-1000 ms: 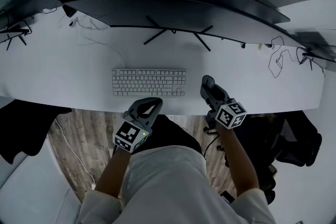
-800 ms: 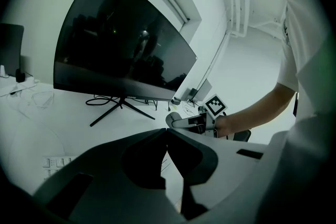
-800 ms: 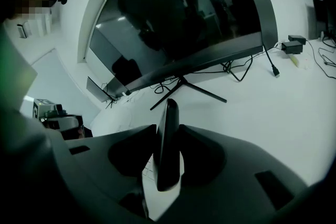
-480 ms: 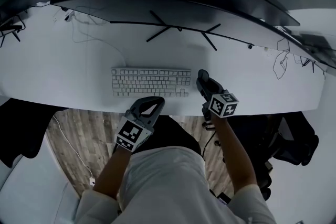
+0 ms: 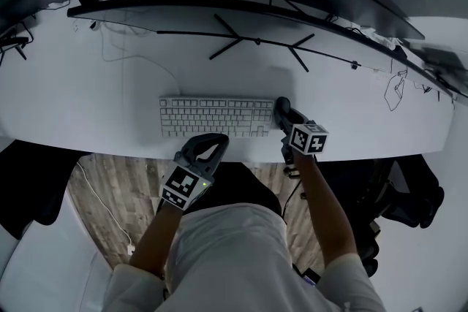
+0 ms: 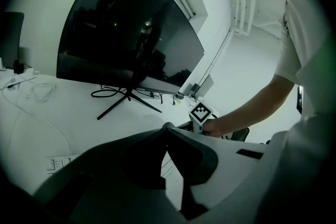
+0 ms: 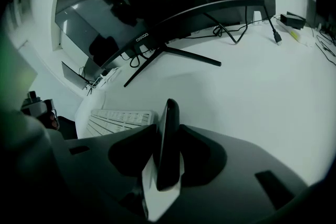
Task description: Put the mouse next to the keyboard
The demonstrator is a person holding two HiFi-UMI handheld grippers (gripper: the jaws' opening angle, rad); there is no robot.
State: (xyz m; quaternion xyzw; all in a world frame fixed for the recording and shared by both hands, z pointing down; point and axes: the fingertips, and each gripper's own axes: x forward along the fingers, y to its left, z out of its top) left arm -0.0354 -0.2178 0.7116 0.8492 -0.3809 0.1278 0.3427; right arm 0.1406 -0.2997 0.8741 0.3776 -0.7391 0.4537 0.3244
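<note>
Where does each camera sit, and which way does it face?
Head view: on the person's head, looking steeply down at desk and keyboard; forearms, left tongs and right tongs show.
Left gripper view: on the left tongs, shut and empty, facing the monitor; the person's right arm shows.
Right gripper view: on the right tongs, facing desk and monitor; they grip the mouse.
Shared: keyboard, in head and right gripper views.

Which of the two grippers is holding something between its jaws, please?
The right gripper: its jaws clamp the dark mouse on edge, by the right end of the keyboard. The left gripper is shut and empty.
</note>
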